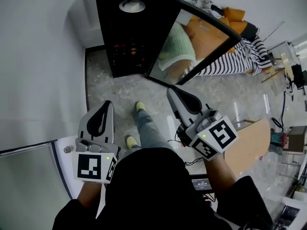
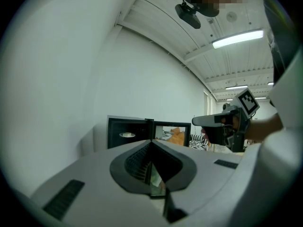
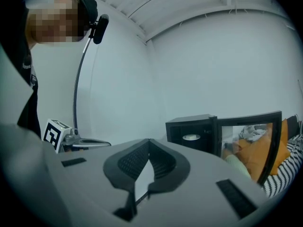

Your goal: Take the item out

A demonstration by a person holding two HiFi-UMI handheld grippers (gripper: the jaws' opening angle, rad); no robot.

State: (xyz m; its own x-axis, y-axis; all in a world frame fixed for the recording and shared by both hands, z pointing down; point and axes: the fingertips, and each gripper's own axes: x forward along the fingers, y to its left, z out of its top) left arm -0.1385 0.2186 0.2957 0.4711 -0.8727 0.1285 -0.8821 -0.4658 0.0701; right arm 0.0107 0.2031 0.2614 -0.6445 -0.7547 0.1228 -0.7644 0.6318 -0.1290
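- A black cabinet (image 1: pixel 108 32) stands on the floor against the white wall, and its glass door (image 1: pixel 201 37) is swung open towards the right.
- The thing to take out looks to be the pale round dish (image 1: pixel 132 5). It sits high inside the cabinet, near the top of the opening. I can't tell whether it is a plate or a shallow bowl.
- The dish lies flat and is round, so no long axis governs the approach. I'd judge it calls for a level reach straight in through the cabinet's front.
- The left hand-held gripper (image 1: pixel 107 104) is pressed together with nothing between its jaws. It is held well short of the cabinet and faces the open front almost squarely.
- The right hand-held gripper (image 1: pixel 171 90) is also pressed together and empty. Its tip is closer to the cabinet but sits near the lower edge of the open door, off to the side of the opening.
- From here the dish lies ahead of and above both tips. The left looks better lined up, since the right would need to come round the door.
- Count: one cabinet, one door, one pale dish, two hand-held grippers. A dim reddish patch lower in the cabinet is too dark to name.
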